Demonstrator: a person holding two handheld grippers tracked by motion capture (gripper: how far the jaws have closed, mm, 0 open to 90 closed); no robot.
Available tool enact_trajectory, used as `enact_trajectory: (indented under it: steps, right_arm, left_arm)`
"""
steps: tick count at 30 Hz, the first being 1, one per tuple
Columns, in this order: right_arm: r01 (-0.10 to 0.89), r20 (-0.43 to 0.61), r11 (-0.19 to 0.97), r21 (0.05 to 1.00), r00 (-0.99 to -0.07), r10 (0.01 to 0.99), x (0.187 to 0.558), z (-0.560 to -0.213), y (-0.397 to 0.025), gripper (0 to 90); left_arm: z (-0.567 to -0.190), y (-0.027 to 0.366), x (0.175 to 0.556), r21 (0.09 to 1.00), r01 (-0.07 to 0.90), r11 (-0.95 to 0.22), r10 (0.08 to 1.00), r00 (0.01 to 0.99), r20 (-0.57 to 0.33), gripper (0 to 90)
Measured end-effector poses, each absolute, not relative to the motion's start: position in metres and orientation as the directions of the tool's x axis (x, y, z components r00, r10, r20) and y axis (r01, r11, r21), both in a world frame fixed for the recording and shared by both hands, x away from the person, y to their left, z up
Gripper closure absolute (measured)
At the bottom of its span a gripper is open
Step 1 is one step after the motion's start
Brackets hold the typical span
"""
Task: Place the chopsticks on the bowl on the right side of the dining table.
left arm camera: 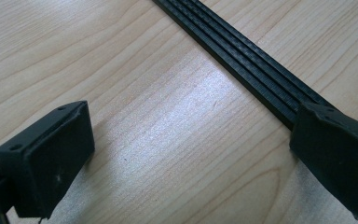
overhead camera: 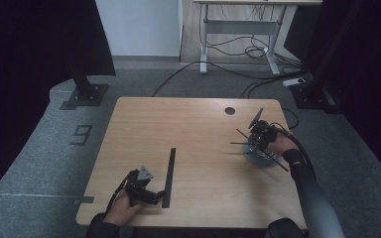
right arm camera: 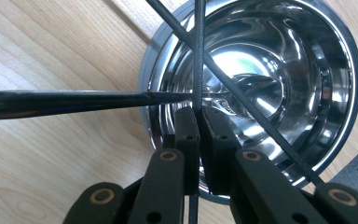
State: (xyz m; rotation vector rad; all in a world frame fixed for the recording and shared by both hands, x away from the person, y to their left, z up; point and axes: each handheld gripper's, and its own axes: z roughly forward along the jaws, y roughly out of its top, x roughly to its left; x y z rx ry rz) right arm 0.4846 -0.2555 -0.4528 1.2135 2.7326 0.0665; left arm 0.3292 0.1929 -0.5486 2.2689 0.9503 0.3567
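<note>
Room: dark curtains hang on both sides, with grey carpet floor (overhead camera: 39,144) beyond the tools and a white desk frame with loose cables at the far end. A taped mark on the carpet lies off to the left tool's side; its meaning is hard to make out.

Surface (overhead camera: 198,129): a light wooden top with a round cable hole (overhead camera: 229,110) beyond the right tool.

Steel bowl (right arm camera: 279,84): it sits directly under and ahead of the right tool, its near rim hidden behind the jaws. In the high view it is largely covered by the hand and tool.

Long black strip (overhead camera: 169,176): it lies flat on the surface just beside the left tool, on that tool's right. In the left gripper view, the strip (left arm camera: 242,60) runs up from the right jaw, which hides its near end; contact there cannot be told.

Left tool (overhead camera: 151,196): jaws stand wide apart, with bare wood between them.

Right tool (right arm camera: 199,135): jaws are closed on a thin black rod (right arm camera: 198,51) that rises straight ahead over the bowl. Two further dark sticks (right arm camera: 74,101) cross the bowl; their lower ends are cut off or lost in reflections.
</note>
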Motion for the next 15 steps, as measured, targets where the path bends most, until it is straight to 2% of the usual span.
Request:
enact_trajectory:
  steps: [10, 15]
  right_arm:
    - [0.732, -0.115, 0.669, 0.126, -0.659, 0.743, 0.4832, -0.4591, -0.2608, 84.5]
    - [0.741, -0.114, 0.656, 0.144, -0.646, 0.754, 0.4821, -0.4614, -0.2640, 72.4]
  left_arm:
    - [-0.5486, 0.1929, 0.3292, 0.655, 0.538, -0.531, 0.713, 0.701, 0.001, 0.0]
    - [-0.5485, 0.1929, 0.3292, 0.654, 0.539, -0.531, 0.713, 0.701, 0.001, 0.0]
